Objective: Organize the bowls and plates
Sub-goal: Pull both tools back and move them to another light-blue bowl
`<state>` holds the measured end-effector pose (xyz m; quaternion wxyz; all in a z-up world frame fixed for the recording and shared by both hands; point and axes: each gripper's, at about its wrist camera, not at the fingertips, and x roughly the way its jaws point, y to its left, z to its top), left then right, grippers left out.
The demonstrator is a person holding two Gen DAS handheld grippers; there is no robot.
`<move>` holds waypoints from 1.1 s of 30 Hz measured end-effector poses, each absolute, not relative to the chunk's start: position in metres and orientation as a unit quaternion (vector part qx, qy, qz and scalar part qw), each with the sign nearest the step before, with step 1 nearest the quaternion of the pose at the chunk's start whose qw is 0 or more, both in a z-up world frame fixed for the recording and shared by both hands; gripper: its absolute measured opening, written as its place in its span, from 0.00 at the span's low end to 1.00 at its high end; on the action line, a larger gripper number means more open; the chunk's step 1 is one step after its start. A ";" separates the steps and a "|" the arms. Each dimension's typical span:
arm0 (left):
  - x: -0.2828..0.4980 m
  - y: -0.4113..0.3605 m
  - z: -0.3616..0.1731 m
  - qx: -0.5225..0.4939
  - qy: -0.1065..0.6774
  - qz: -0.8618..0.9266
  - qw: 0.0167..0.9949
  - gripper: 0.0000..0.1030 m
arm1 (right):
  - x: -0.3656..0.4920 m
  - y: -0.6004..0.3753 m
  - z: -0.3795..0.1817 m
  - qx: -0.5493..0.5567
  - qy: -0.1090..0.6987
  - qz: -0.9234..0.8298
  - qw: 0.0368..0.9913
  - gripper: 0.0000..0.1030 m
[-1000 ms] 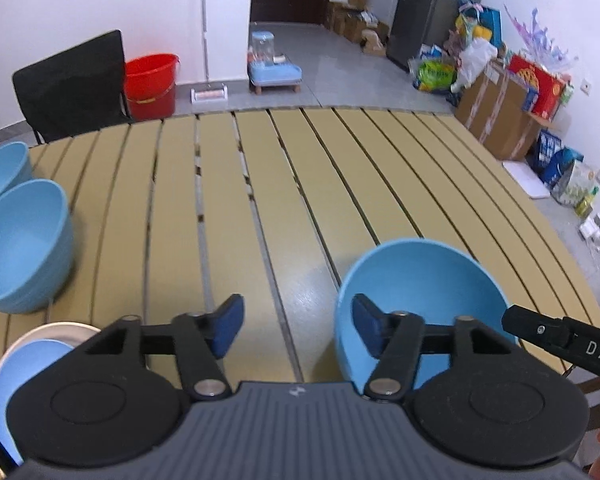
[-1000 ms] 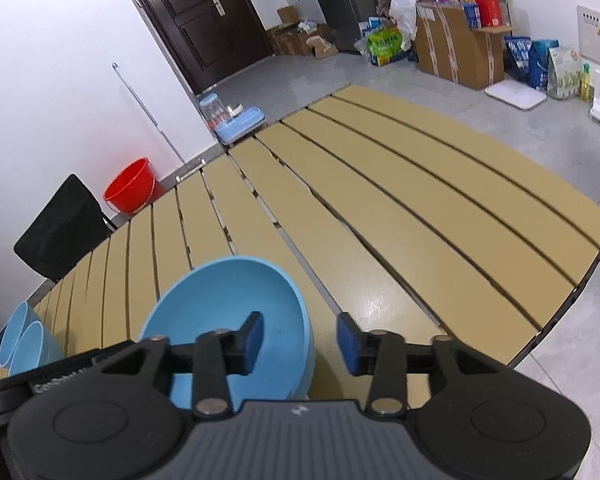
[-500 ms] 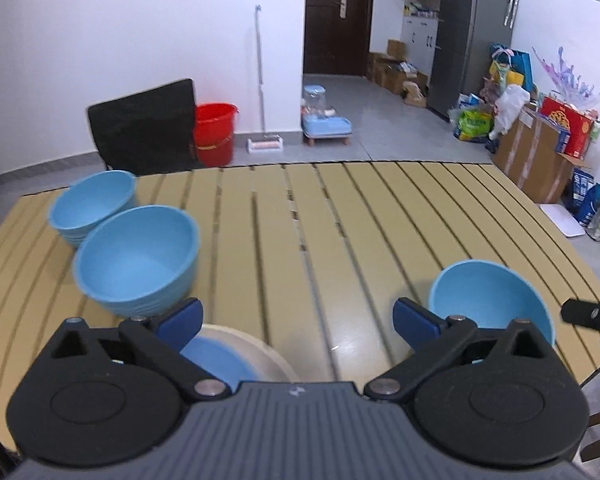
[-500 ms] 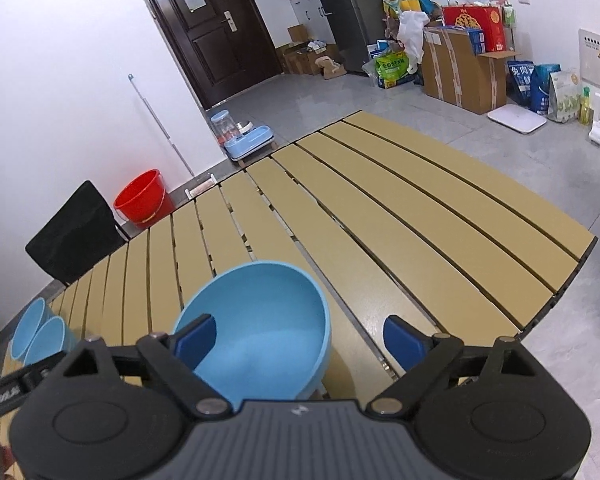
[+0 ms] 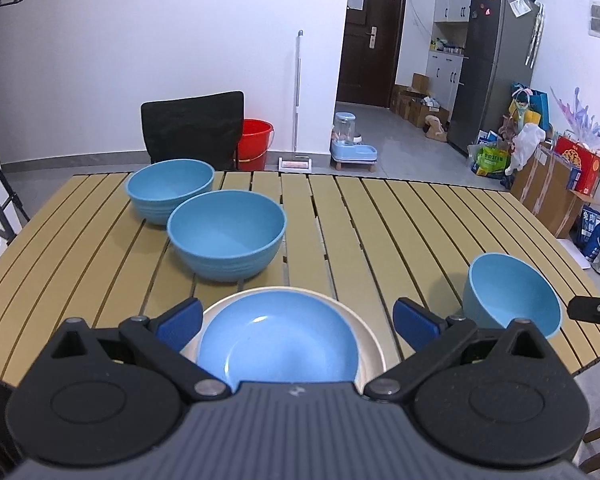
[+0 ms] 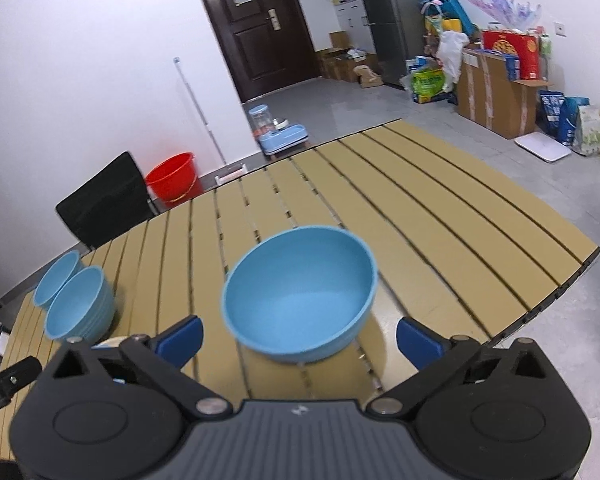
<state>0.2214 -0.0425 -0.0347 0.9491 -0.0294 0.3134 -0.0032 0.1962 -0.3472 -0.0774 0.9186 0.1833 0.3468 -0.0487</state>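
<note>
On the slatted tan table (image 5: 380, 220) a blue plate (image 5: 276, 348) lies on a cream plate (image 5: 366, 334), right under my left gripper (image 5: 296, 318), which is open wide and touches nothing. Beyond them stand two big blue bowls (image 5: 226, 236) (image 5: 170, 190). A smaller blue bowl (image 5: 508, 296) stands alone near the right edge. In the right wrist view this bowl (image 6: 300, 300) sits upright just ahead of my right gripper (image 6: 299, 339). Its jaws are opening, with the bowl beyond the pads and untouched. The two big bowls (image 6: 80, 304) show far left.
A black chair (image 5: 192, 132) stands behind the table's far edge, with a red bucket (image 5: 254, 140) and a pet feeder (image 5: 352, 148) on the floor. Boxes and bags (image 5: 548, 184) line the right wall. The table's right edge (image 6: 540, 308) runs close to the lone bowl.
Both grippers let go of the lone bowl and opened wide. The left one swung left and back, now above the plates. The right one backed off and rose.
</note>
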 end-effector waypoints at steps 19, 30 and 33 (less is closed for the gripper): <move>0.202 0.019 -0.038 -0.069 0.323 0.007 0.944 1.00 | 0.191 -0.300 -0.057 0.149 0.346 -0.030 0.926 1.00; 0.217 0.074 -0.039 -0.086 0.328 0.035 0.940 1.00 | 0.229 -0.257 -0.055 0.129 0.361 0.000 0.924 1.00; 0.227 0.085 -0.038 -0.091 0.329 0.045 0.939 1.00 | 0.247 -0.240 -0.055 0.121 0.366 0.013 0.923 1.00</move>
